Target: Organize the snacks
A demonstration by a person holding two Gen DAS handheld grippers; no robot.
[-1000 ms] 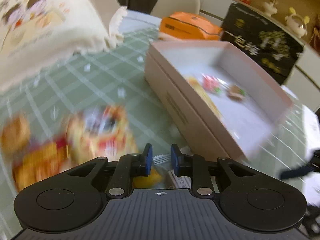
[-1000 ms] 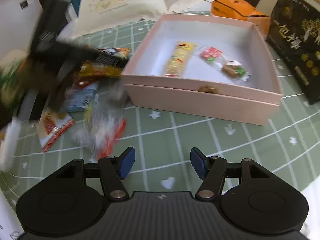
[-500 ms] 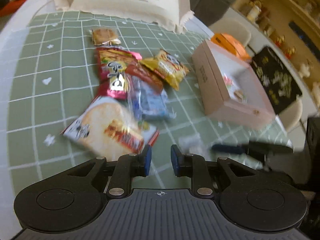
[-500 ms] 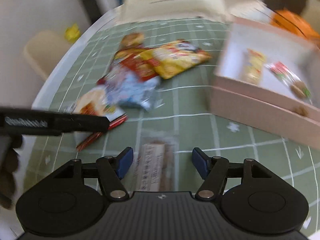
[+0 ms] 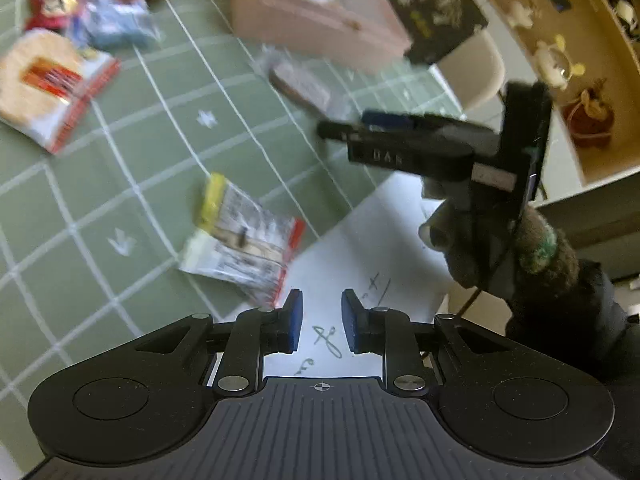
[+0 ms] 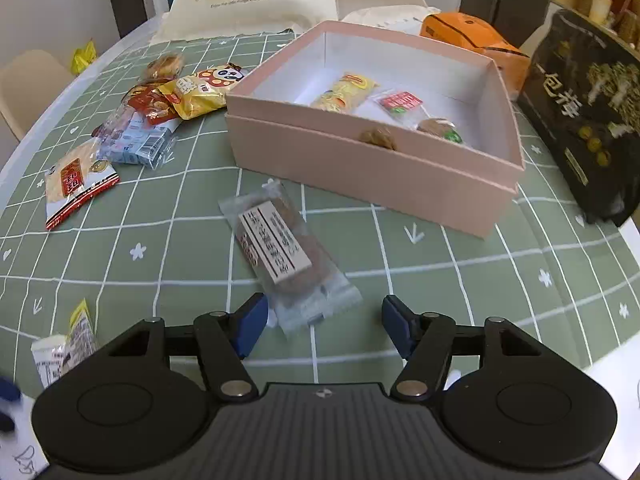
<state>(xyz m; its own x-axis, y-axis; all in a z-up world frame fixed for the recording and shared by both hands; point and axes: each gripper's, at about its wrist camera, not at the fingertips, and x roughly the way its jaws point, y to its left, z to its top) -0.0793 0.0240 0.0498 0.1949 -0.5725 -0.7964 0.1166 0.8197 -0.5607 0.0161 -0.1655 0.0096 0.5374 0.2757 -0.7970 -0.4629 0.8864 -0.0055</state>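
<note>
The clear-wrapped brown biscuit [image 6: 282, 258] is seen lying flat on the green checked tablecloth [image 6: 460, 280], just in front of the pink box [image 6: 372, 168] and apart from it. Its long axis is set on a diagonal, the far end up and to the left near the box wall, the near crimped end down and to the right, where it reaches into the gap between the fingers of the right gripper [image 6: 323, 326]. That gripper is held wide apart and nothing is gripped in it; its left finger is just beside the wrapper's near edge, while the right finger is well clear of it. The packet is thus judged to lie straight ahead of the right gripper and slightly to its left, so a short advance with a small turn to square the jaws across the wrapper would seem to be called for before closing. The left gripper [image 5: 321, 322] is seen with its fingers only a narrow gap apart and empty, poised over a white sheet of paper [image 5: 360, 248] at the table edge, with a small yellow-and-white packet [image 5: 244, 240] just ahead and to its left; the biscuit is much farther from it, so the right side is judged the nearer. Three snacks already lie inside the box, and a heap of packets [image 6: 152, 120] remains to the left of it.
</note>
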